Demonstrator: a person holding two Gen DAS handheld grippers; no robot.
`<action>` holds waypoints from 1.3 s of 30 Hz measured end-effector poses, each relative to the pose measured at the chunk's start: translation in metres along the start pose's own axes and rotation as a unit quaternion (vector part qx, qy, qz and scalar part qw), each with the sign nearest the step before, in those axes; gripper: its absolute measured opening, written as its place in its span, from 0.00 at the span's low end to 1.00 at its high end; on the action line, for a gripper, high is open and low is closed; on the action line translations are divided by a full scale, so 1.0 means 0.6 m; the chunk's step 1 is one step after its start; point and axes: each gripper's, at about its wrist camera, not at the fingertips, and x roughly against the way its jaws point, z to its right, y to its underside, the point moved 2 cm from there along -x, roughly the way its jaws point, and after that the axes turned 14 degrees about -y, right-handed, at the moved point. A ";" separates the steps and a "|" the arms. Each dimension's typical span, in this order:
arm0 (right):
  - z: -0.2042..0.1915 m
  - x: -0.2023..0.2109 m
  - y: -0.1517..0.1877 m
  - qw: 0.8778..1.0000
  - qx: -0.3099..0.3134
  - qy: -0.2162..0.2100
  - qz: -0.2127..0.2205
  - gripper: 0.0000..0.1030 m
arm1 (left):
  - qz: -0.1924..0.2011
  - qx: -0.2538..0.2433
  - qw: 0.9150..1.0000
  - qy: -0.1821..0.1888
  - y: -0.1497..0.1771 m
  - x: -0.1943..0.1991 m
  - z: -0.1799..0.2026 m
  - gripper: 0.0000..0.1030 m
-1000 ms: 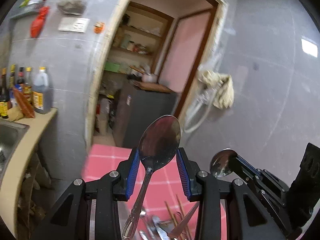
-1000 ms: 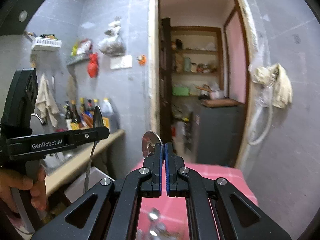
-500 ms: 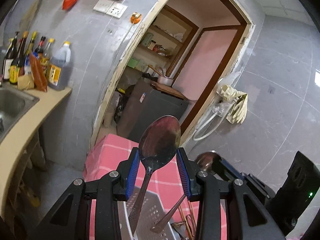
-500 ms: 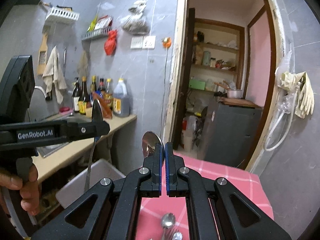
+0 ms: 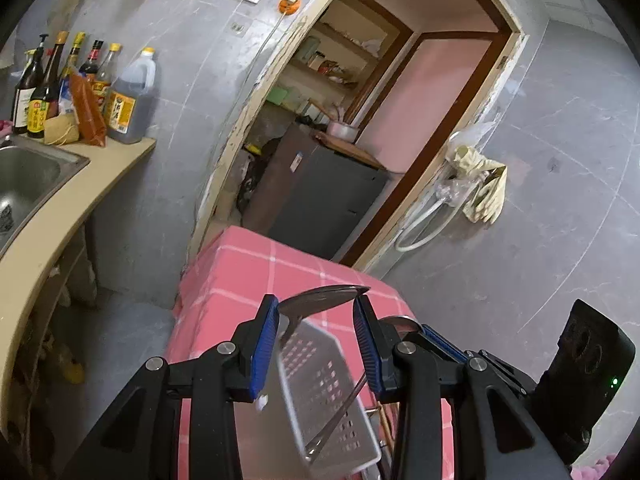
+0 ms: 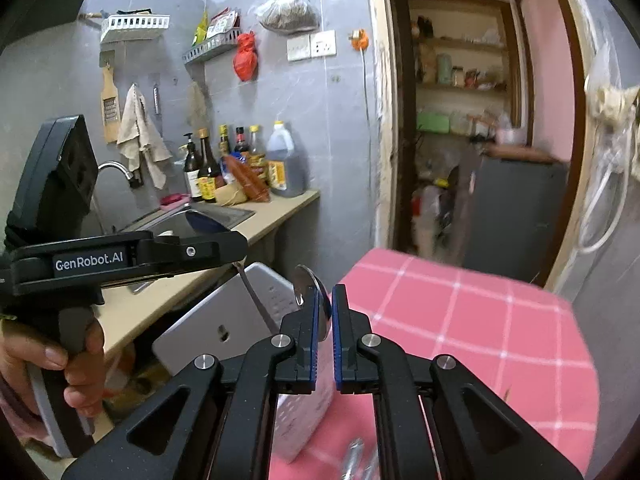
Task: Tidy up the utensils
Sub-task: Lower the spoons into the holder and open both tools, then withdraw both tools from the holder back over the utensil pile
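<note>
My left gripper [image 5: 316, 312], with ribbed blue pads on black fingers, stands fairly wide with a polished steel spoon [image 5: 324, 296] spanning the gap, its bowl seen nearly edge-on and touching both pads, its thin handle slanting down over a perforated pale grey plastic basket [image 5: 332, 392]. My right gripper [image 6: 325, 304] is pinched nearly closed on the rounded bowl of a second shiny metal spoon [image 6: 306, 284]. The basket stands on a table covered with a pink checked cloth [image 6: 460, 312]; what the basket holds I cannot tell. Blurred metal cutlery [image 6: 356, 456] lies on the cloth beside it. Farther off, dark sauce bottles [image 5: 60, 88] crowd the beige counter by a steel sink [image 5: 28, 172].
</note>
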 end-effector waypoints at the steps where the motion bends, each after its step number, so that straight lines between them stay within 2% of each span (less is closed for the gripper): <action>1: 0.003 -0.001 0.006 1.000 -0.005 -0.005 -0.003 0.07 | -0.005 0.000 1.000 -0.002 0.002 0.000 -0.002 0.35; 3: 0.004 -0.002 0.016 1.000 -0.013 -0.012 -0.008 0.07 | -0.010 0.000 1.000 -0.004 0.006 0.003 -0.004 0.36; 6: 0.006 0.008 0.024 1.000 -0.019 -0.015 -0.004 0.07 | -0.008 0.000 1.000 -0.007 0.008 0.011 -0.006 0.43; 10: 0.014 0.029 0.028 0.999 -0.032 0.001 0.005 0.11 | -0.002 -0.003 1.000 -0.016 0.011 0.022 -0.003 0.46; 12: 0.019 0.049 0.026 0.999 -0.040 0.018 0.020 0.32 | 0.007 -0.015 0.999 -0.030 0.014 0.031 0.004 0.53; 14: 0.023 0.075 0.027 0.998 -0.045 0.034 0.040 0.42 | 0.027 -0.031 0.998 -0.044 0.018 0.045 0.017 0.63; 16: 0.027 0.103 0.026 0.996 -0.046 0.054 0.057 0.45 | 0.044 -0.045 0.996 -0.057 0.024 0.057 0.031 0.73; 18: 0.033 0.130 0.025 0.993 -0.048 0.075 0.072 0.60 | 0.063 -0.061 0.994 -0.070 0.032 0.070 0.049 0.79; 21: 0.044 0.175 0.030 0.988 -0.052 0.108 0.099 0.76 | 0.086 -0.080 0.990 -0.083 0.044 0.083 0.071 0.89; 22: 0.046 0.187 0.032 0.986 -0.051 0.119 0.104 0.79 | 0.098 -0.084 0.987 -0.092 0.050 0.089 0.078 0.97; 24: 0.049 0.206 0.033 0.983 -0.049 0.136 0.111 0.90 | 0.126 -0.085 0.983 -0.107 0.064 0.102 0.091 1.00; 28: 0.057 0.242 0.052 0.979 -0.044 0.163 0.118 0.98 | 0.152 -0.100 0.976 -0.117 0.091 0.114 0.119 1.00; 34: 0.073 0.277 0.088 0.976 -0.044 0.184 0.106 0.99 | 0.168 -0.105 0.972 -0.124 0.135 0.128 0.141 1.00; 39: 0.094 0.286 0.116 0.977 -0.052 0.187 0.084 0.99 | 0.177 -0.106 0.967 -0.147 0.173 0.132 0.148 1.00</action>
